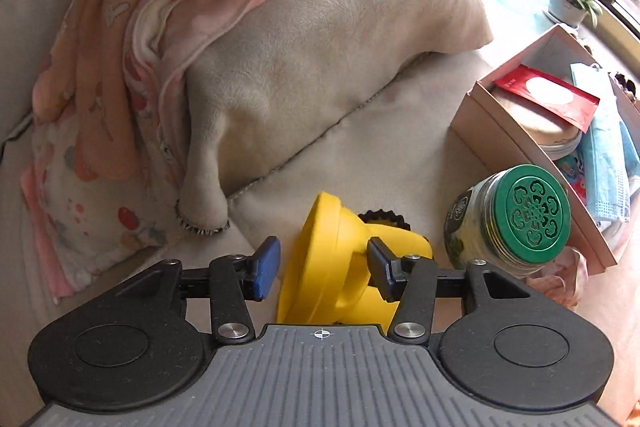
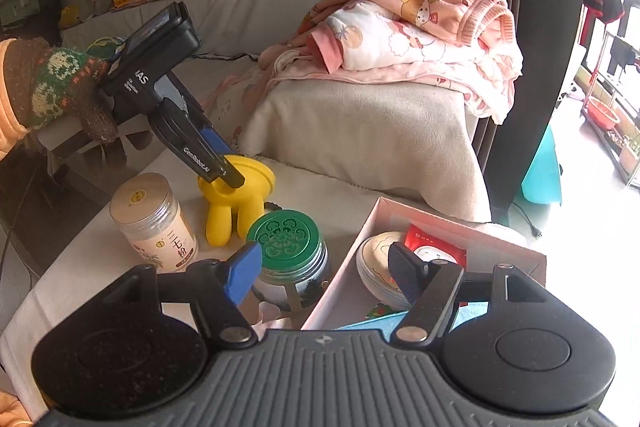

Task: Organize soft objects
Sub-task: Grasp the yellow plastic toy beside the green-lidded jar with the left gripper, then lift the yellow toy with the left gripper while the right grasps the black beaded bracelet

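A yellow soft toy point(image 1: 332, 267) with a flared cup and stubby legs stands on the beige sofa seat, also seen in the right wrist view point(image 2: 236, 203). My left gripper point(image 1: 322, 267) points down over it with its jaws around the toy's neck. The left blue pad point(image 1: 266, 267) stands clear of the toy, so the grip is open. From the right wrist view, the left gripper point(image 2: 230, 173) is held by a knit-gloved hand point(image 2: 52, 83). My right gripper point(image 2: 324, 273) is open with nothing between its fingers, above a green-lidded jar point(image 2: 288, 233) and a pink box point(image 2: 440, 219).
Folded pink clothes point(image 2: 408, 35) lie on a beige cushion point(image 2: 360, 131). A white-lidded jar point(image 2: 156, 223) stands left of the toy. The pink box point(image 1: 500, 131) holds a round pouch, a red packet and blue masks. The green-lidded jar point(image 1: 528, 215) sits beside the box.
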